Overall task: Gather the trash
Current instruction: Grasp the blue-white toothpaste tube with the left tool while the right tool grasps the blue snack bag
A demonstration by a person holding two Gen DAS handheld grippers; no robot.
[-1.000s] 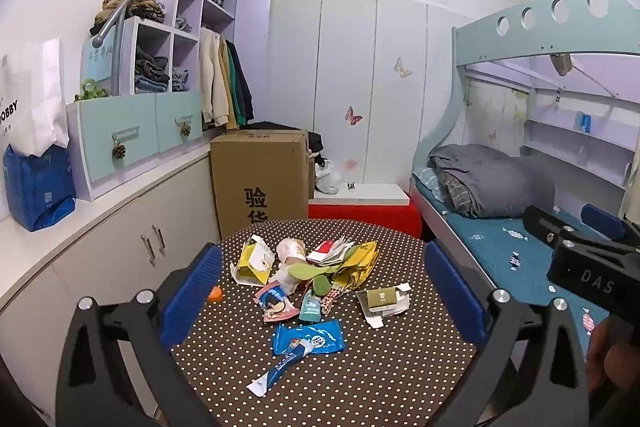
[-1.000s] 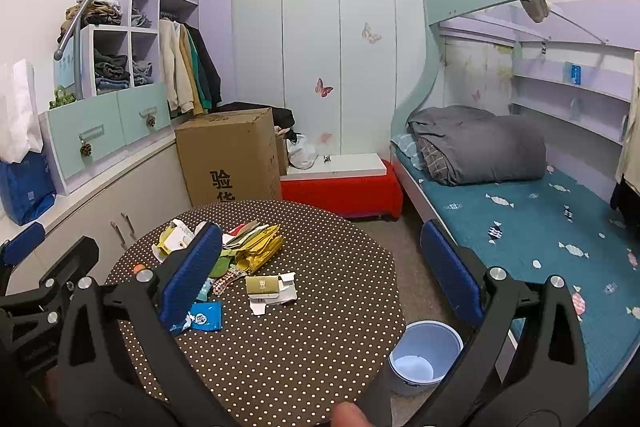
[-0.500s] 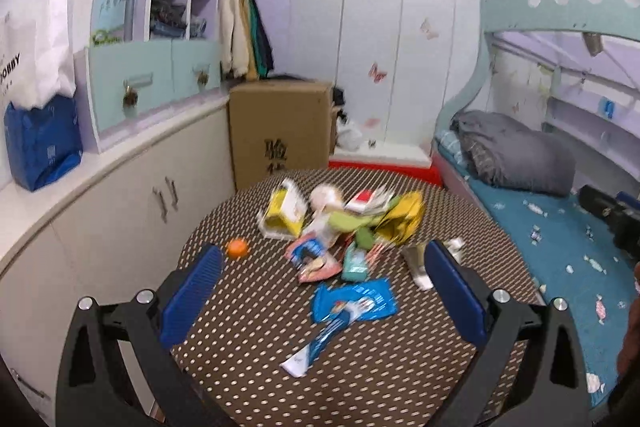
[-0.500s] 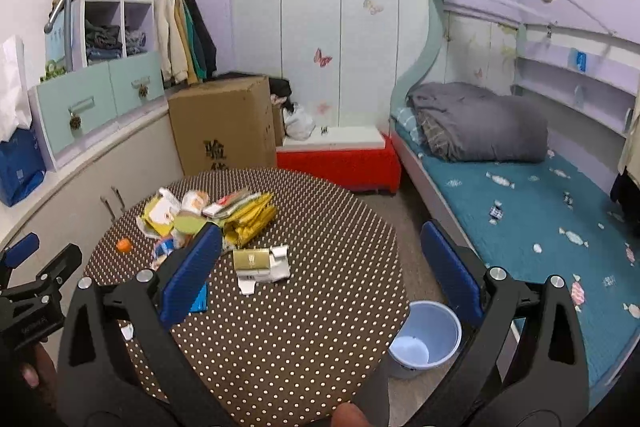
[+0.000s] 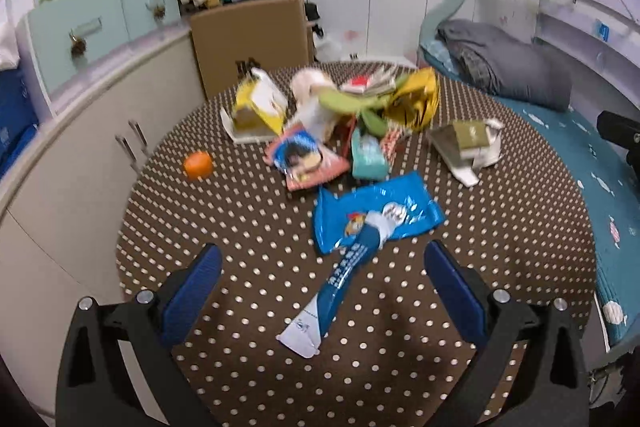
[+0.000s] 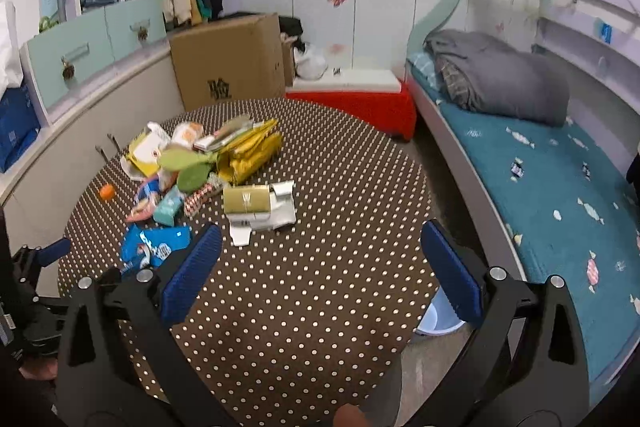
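A pile of trash lies on the round brown polka-dot table [image 5: 248, 247]: a blue wrapper [image 5: 376, 215] with a long blue sachet [image 5: 340, 283], a pink packet [image 5: 306, 159], a yellow box [image 5: 256, 107], a gold bag [image 5: 412, 99], a gold-and-white carton [image 5: 468, 143]. My left gripper [image 5: 322, 287] is open and empty, above the blue sachet. My right gripper [image 6: 320, 267] is open and empty over the table's near right part, with the carton [image 6: 256, 205] and the blue wrapper [image 6: 156, 243] ahead to the left.
A small orange ball [image 5: 198, 165] lies left of the pile. A light blue bucket [image 6: 440, 319] stands on the floor between table and bed [image 6: 540, 187]. A cardboard box [image 6: 228, 63] and cabinets [image 5: 80, 131] stand behind and left of the table.
Both grippers have moved forward and tilted down toward the table. The trash now looks larger and nearer; the left gripper has come over the blue sachet.
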